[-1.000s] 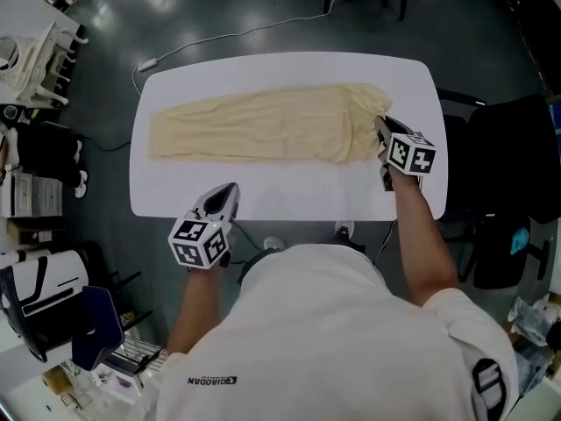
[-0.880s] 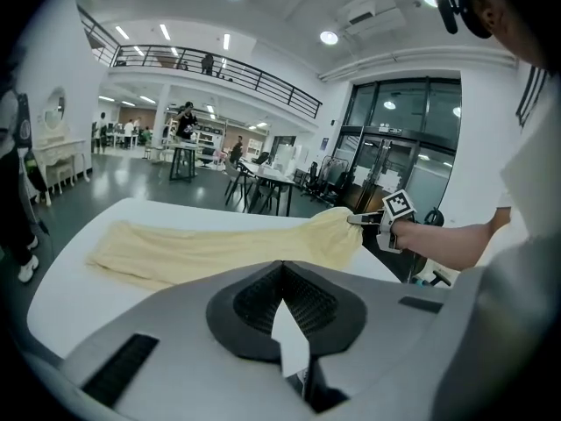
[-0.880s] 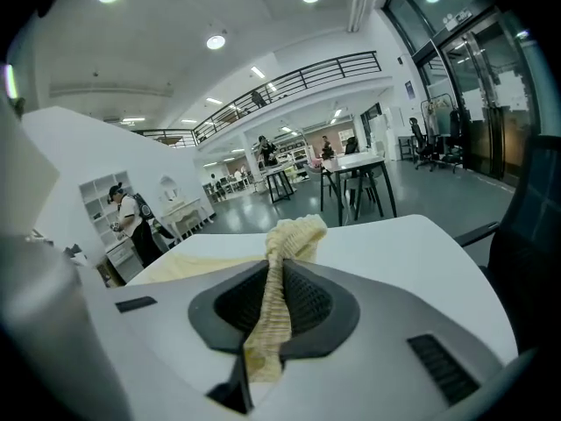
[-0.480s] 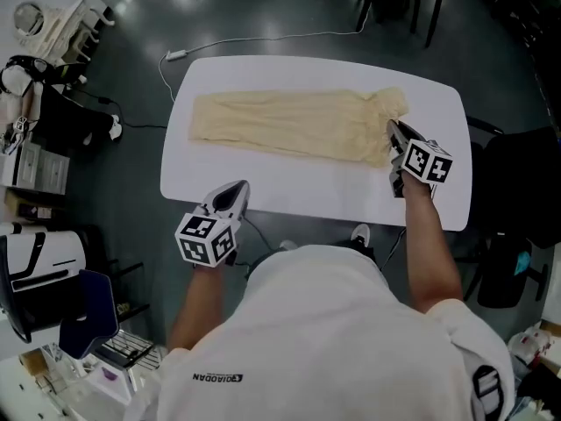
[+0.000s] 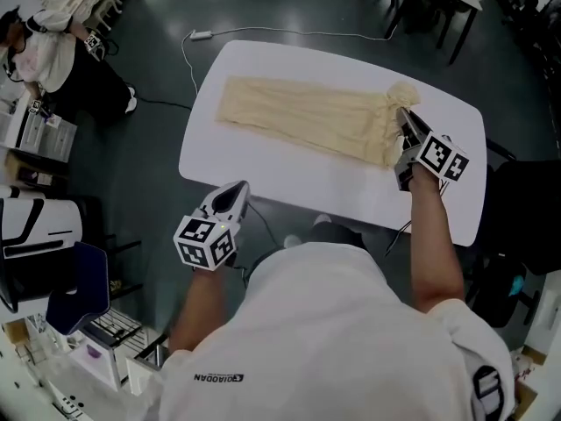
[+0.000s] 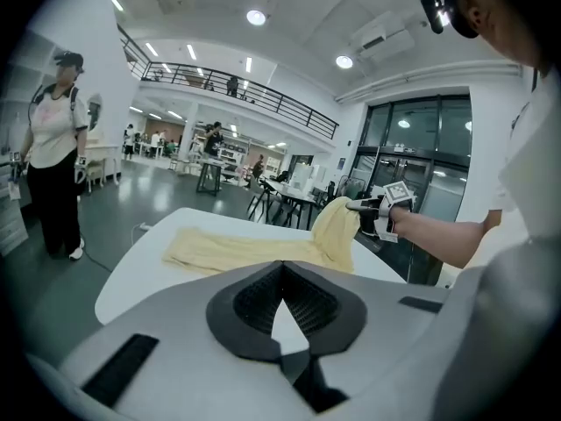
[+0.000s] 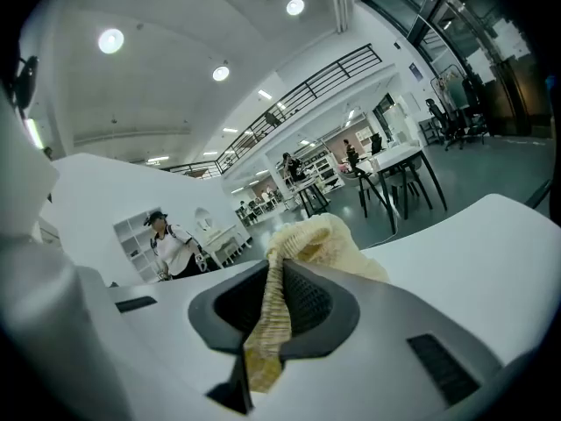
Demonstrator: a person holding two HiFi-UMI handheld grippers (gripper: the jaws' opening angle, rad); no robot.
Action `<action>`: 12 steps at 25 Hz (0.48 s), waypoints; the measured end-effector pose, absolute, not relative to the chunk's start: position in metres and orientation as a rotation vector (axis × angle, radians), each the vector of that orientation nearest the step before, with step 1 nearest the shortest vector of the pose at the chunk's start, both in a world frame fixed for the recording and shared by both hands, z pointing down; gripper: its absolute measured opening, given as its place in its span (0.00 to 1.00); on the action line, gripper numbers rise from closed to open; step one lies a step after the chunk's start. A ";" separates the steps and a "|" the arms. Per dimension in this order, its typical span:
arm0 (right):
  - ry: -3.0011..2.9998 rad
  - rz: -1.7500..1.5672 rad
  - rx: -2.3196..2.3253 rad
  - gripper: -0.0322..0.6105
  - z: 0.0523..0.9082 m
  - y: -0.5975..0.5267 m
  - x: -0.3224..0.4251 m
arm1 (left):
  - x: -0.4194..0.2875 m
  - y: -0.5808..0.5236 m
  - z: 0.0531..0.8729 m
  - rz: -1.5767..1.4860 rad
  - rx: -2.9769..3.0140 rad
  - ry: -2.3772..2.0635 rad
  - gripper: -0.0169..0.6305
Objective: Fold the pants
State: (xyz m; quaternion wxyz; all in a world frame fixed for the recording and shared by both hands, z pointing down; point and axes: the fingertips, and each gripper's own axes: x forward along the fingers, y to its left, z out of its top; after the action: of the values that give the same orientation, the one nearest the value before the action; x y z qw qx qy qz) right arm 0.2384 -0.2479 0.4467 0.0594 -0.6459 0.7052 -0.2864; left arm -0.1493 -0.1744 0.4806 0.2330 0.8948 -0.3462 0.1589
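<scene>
You have one pair of pants [image 5: 316, 117] on one table [image 5: 289, 187], two grippers, the left gripper [image 5: 233, 188] and the right gripper [image 5: 405, 117], one floor cable [image 5: 289, 32], and one bystander [image 6: 53, 147].

Right tongs [image 5: 404, 115] tight on pants [image 5: 302, 117], left tongs [image 5: 234, 189] closed

White short-sleeved shirt [image 5: 333, 323], perhaps logoed; marker-cubed left claw [image 5: 230, 191], right claw [image 5: 405, 119].

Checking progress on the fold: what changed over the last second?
The right hand-held gripper, already shut on the waist end of the pants, has lifted it off the table, bunching it. The left hand-held gripper stays empty at the table's near edge; the legs still lie flat.
</scene>
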 end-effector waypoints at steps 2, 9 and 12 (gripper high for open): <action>2.127 -0.865 -1.919 0.14 0.436 -0.259 0.238 | -0.151 -0.184 0.480 0.437 2.441 -0.976 0.06; 2.112 -0.880 -1.841 0.14 0.436 -0.284 0.220 | -0.161 -0.208 0.477 0.484 2.427 -1.028 0.06; 2.142 -0.877 -1.796 0.14 0.436 -0.294 0.218 | -0.154 -0.228 0.474 0.502 2.429 -1.060 0.06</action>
State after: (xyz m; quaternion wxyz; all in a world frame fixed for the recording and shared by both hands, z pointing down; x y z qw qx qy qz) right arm 0.2183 -0.2940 0.4357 0.1056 -0.6096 0.7270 -0.2977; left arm -0.1536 -0.2280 0.4738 0.2203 0.8783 -0.3835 0.1814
